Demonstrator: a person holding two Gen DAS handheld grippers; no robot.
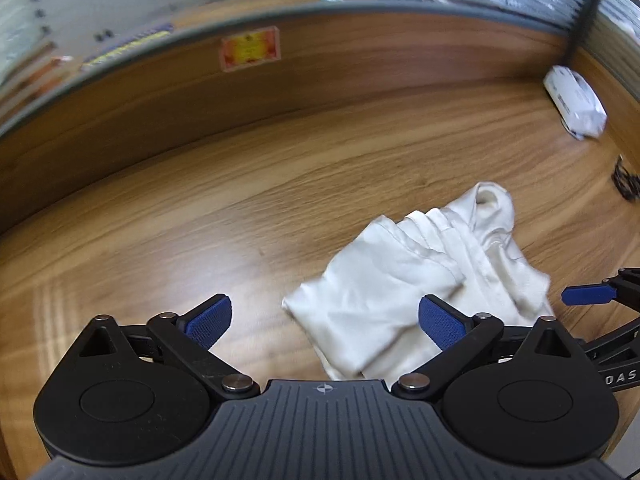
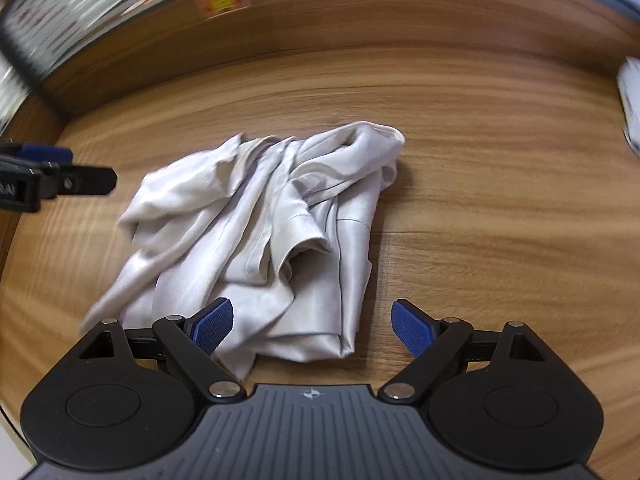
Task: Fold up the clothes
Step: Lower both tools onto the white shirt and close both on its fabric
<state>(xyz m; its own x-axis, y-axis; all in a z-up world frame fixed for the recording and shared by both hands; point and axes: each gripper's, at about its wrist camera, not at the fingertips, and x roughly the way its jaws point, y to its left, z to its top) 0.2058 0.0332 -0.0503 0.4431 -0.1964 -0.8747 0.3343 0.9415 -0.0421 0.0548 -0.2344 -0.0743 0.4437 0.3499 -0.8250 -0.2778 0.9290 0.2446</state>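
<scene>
White, shiny cloth (image 2: 256, 236) lies in a crumpled heap on the brown wooden tabletop (image 2: 480, 200). The left tongs (image 1: 324, 322) and right tongs (image 2: 312, 326) are both spread wide with nothing in them. A white packet (image 1: 576, 100) sits far off, blurry, its print unreadable.

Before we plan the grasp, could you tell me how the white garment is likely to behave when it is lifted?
The white garment lies crumpled in soft folds, so it will probably drape limply. Its sheen suggests smooth, possibly slippery fabric. It looks thin, so likely light. Both grippers, left and right, are open.
</scene>
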